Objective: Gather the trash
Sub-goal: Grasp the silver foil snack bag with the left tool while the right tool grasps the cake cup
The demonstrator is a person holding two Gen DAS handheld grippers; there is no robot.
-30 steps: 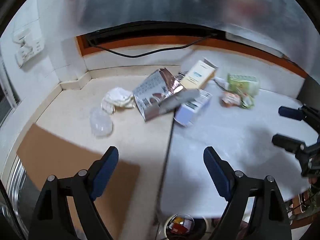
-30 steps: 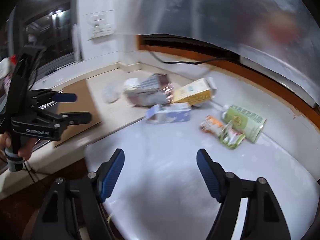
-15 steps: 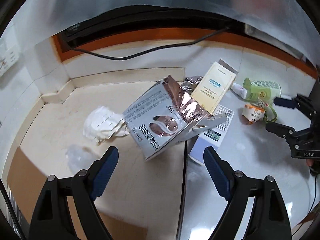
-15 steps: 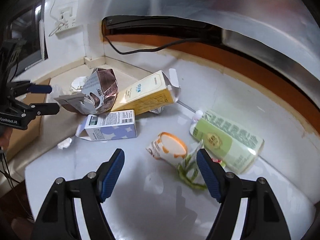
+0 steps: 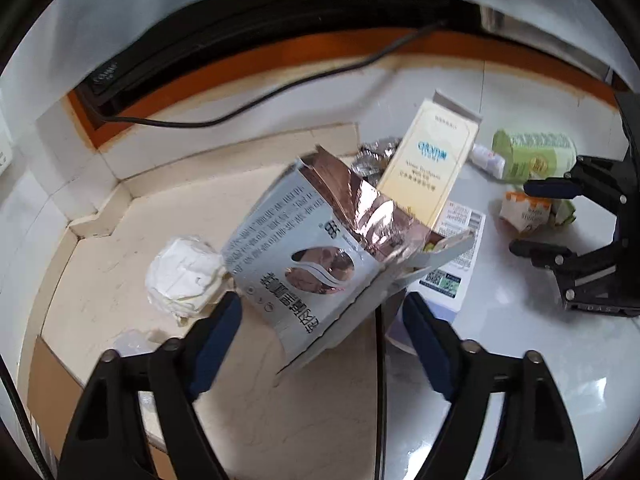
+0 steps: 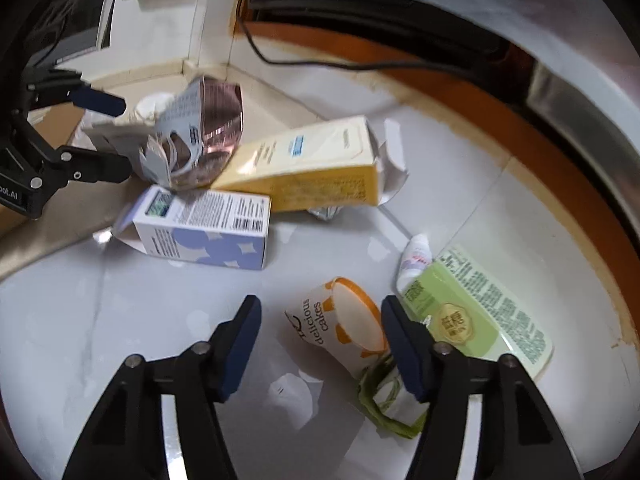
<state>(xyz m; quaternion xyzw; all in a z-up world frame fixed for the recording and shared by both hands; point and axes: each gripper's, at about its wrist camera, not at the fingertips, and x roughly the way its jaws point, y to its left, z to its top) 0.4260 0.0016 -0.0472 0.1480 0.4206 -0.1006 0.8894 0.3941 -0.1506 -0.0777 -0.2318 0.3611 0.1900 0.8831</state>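
Both tongs have dropped closer to the trash on the table (image 6: 100, 340). Left tongs (image 5: 322, 316), jaws closing but apart, straddle the torn foil-lined box (image 5: 304, 264) beside crumpled tissue (image 5: 182, 276). Right tongs (image 6: 320, 312), also closing, flank the cake cup (image 6: 340, 328), not yet gripping it.

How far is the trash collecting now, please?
Nothing looks collected yet. The left hand-held gripper is closing around the torn silver box, and the right hand-held gripper is closing around the cake wrapper; neither is gripped yet. The yellow box, blue-spotted box, green bottle and white wad remain.
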